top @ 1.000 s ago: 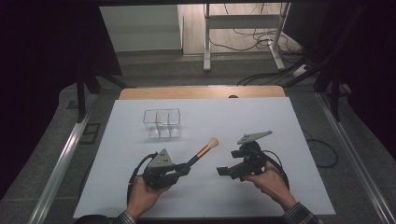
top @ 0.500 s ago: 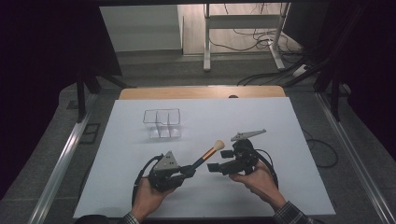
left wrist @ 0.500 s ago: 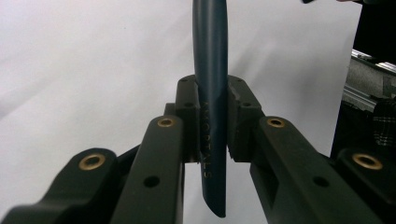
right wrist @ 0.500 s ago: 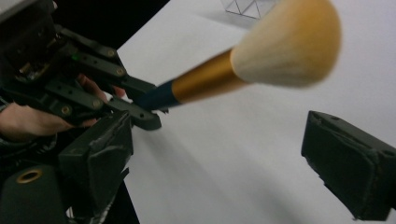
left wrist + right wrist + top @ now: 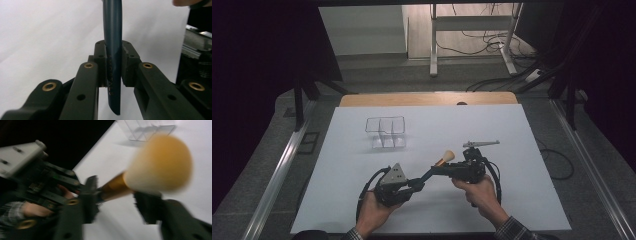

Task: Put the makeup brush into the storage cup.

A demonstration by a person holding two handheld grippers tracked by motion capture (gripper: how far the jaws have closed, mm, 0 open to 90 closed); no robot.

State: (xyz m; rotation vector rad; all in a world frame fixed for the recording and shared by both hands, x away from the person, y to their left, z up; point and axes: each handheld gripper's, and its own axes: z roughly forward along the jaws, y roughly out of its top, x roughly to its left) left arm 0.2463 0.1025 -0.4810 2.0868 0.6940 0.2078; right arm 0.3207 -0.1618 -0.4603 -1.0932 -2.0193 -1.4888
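Note:
A makeup brush with a tan head (image 5: 447, 156) and a dark handle (image 5: 113, 50) hangs slanted over the white table (image 5: 512, 130). My left gripper (image 5: 416, 184) is shut on the lower end of the handle; in the left gripper view its pads (image 5: 101, 62) press both sides. My right gripper (image 5: 441, 170) reaches in from the right, and its jaws have just been closing. In the blurred right gripper view the brush's gold ferrule (image 5: 112, 187) lies between those jaws, below the brush head (image 5: 162, 162), and they hold it.
A clear plastic organizer with compartments (image 5: 385, 131) stands at the back left of the table, also in the right gripper view (image 5: 147, 130). The table's wooden far edge (image 5: 427, 98) borders a dark floor with cables. Both hands are near the front edge.
My right gripper moved left to the brush and its jaws closed around the part just below the head. The left gripper kept hold of the handle and raised the brush slightly.

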